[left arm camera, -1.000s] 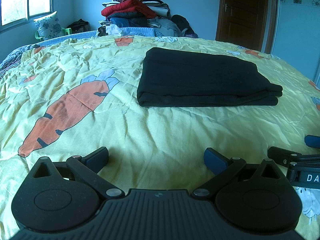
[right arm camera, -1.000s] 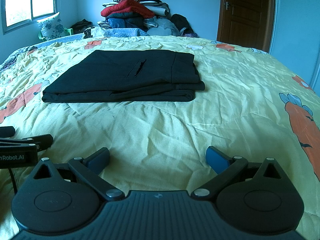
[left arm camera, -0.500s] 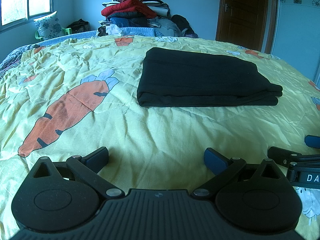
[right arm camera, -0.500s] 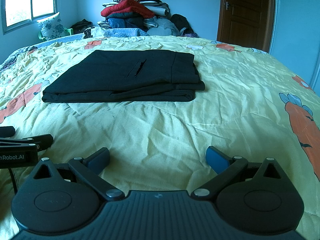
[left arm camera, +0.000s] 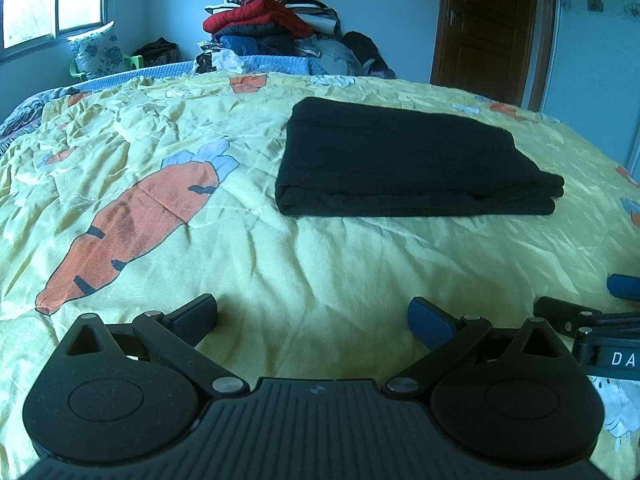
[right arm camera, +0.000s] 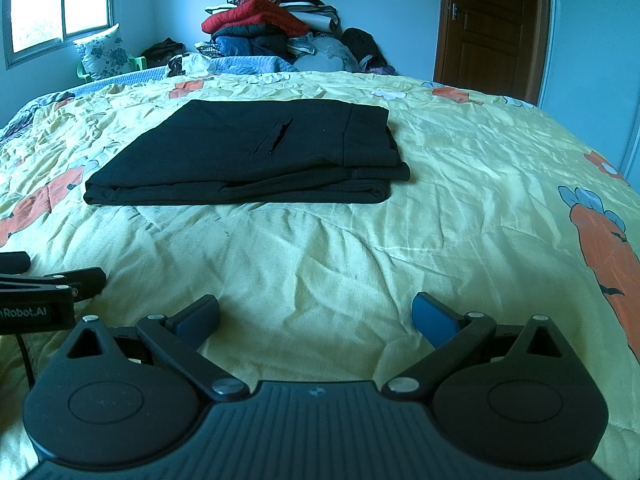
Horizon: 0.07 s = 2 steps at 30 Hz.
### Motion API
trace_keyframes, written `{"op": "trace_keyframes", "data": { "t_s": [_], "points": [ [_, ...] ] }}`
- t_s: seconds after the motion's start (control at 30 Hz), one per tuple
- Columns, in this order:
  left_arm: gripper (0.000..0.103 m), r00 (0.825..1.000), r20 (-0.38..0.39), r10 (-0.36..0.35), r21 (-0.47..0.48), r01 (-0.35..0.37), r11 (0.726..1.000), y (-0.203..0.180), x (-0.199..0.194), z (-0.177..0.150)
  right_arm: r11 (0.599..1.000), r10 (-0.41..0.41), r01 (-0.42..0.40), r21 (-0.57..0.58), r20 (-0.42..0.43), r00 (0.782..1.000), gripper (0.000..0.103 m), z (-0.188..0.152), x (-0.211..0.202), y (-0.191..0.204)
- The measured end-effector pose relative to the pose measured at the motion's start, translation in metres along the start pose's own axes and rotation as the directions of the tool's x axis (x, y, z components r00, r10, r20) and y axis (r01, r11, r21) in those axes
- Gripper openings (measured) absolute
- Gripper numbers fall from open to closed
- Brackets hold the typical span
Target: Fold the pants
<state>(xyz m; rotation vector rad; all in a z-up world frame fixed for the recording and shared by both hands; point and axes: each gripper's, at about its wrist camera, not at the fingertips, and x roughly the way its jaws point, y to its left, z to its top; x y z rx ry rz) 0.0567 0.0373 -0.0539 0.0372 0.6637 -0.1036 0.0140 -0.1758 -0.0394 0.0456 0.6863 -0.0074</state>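
Nothing is changing since a moment ago: your left tool [left arm camera: 312, 320] and right tool [right arm camera: 316, 316] are both resting spread apart and empty, while the pants [right arm camera: 248, 156] are lying folded (seemingly finished) on the bed [right arm camera: 460, 200].

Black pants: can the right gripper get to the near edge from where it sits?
Probably yes. The right gripper is open and empty, and only bare yellow bedspread lies between it and the folded black pants. The left gripper sits off to its side, out of that path.
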Motion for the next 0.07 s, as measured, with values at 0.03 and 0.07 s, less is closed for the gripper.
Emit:
{"op": "trace_keyframes", "data": {
  "t_s": [0.03,0.07],
  "points": [
    [0.103,1.000,0.009,0.002,-0.001,-0.002,1.000,0.0027,-0.0027,-0.0003,1.000,0.001,-0.001,0.001,0.000,1.000,0.103,0.0000,0.0000,0.0000],
    [0.103,1.000,0.010,0.006,0.001,-0.006,1.000,0.0057,-0.0053,-0.0004,1.000,0.003,-0.003,0.001,0.001,1.000,0.103,-0.0002,-0.0001,0.0001]
  ]
}}
